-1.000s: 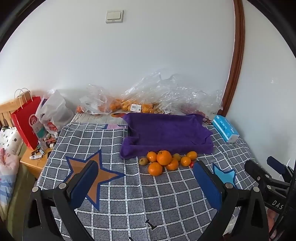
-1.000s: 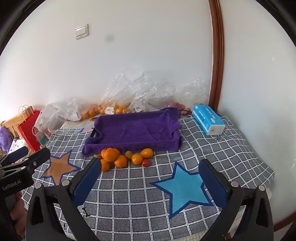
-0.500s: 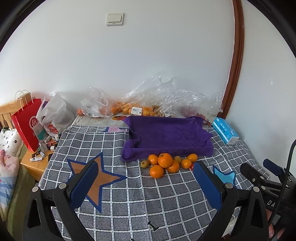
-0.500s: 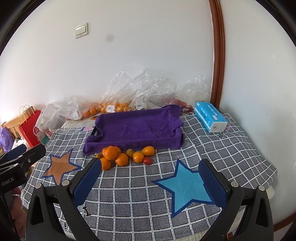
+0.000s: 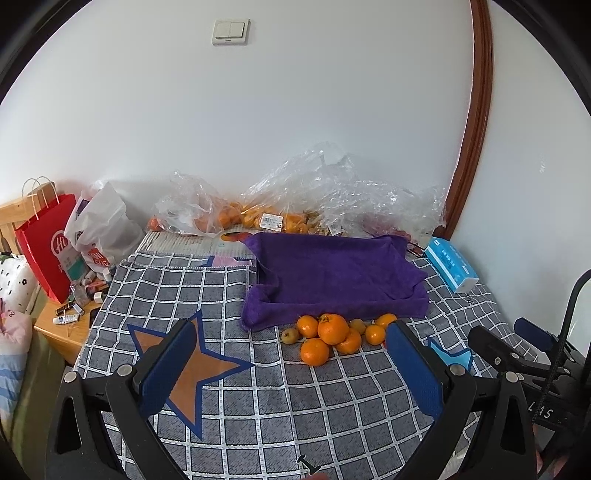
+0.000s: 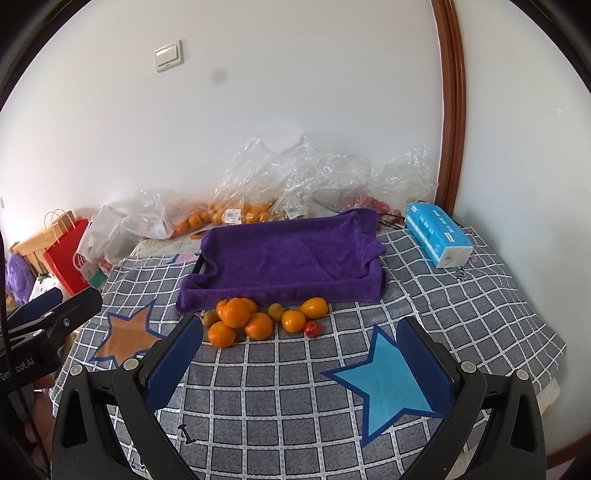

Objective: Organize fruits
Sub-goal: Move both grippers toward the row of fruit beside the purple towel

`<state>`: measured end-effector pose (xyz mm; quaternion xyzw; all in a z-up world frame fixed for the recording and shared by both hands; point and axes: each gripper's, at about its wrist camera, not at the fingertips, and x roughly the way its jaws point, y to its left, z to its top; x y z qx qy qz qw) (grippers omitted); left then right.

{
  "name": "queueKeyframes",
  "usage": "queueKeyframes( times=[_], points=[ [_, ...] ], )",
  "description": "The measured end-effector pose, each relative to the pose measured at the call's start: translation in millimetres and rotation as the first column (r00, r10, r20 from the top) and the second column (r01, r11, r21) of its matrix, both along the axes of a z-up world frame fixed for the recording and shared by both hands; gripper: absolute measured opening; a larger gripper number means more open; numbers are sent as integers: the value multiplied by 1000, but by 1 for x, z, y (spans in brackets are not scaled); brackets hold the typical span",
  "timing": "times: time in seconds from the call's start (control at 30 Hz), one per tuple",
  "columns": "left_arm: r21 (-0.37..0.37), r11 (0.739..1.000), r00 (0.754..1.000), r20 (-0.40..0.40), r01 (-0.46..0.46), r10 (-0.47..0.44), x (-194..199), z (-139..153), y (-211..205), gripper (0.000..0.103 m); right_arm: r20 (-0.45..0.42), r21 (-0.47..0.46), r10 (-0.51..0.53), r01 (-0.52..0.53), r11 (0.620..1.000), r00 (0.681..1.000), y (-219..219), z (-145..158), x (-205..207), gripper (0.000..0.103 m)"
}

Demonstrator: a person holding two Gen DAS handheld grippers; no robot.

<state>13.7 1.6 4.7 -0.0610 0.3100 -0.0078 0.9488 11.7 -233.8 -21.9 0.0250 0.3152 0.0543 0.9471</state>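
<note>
White wall behind, with a light switch [image 5: 229, 32] high up and brown trim [image 6: 451, 103] at right. Below it, a table under a grey checked cloth [image 6: 258, 398] bearing an orange star [image 5: 192, 369] and a blue star [image 6: 388, 380]. Lay heaped just in front of a purple towel-lined tray [image 6: 288, 258]: a pile of fruits [image 6: 255, 319], mostly oranges, plus a small red one [image 6: 312, 328] at the pile's right end. Sat empty, that tray. Stood behind it along the wall: clear plastic bags [image 5: 332, 195] with more oranges. Rested right of the tray: a blue tissue pack [image 6: 437, 238]. Hovered over the near cloth, well short of the pile: left tongs [image 5: 288, 373] and right tongs [image 6: 301, 365], both spread wide, gripping nothing.
</note>
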Motion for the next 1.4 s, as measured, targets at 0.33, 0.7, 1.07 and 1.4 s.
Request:
queueKeyframes(
  times=[0.33, 0.7, 1.07, 1.4],
  points=[
    [-42, 999, 998, -70, -9, 6, 27, -42, 16, 103, -68, -76, -40, 35, 996, 997, 12, -24, 25, 103],
    [-27, 999, 994, -104, -42, 39, 56, -75, 27, 102, -95, -31, -40, 37, 999, 995, 3, -68, 56, 103],
    [-26, 1000, 987, -163, 4, -8, 89, -108, 29, 102, -125, 49, -78, 85, 995, 989, -18, -104, 80, 102],
    [11, 1000, 986, -168, -17, 19, 100, -129, 42, 101, -208, 33, -105, 115, 993, 972, -23, -139, 111, 86]
  ],
)
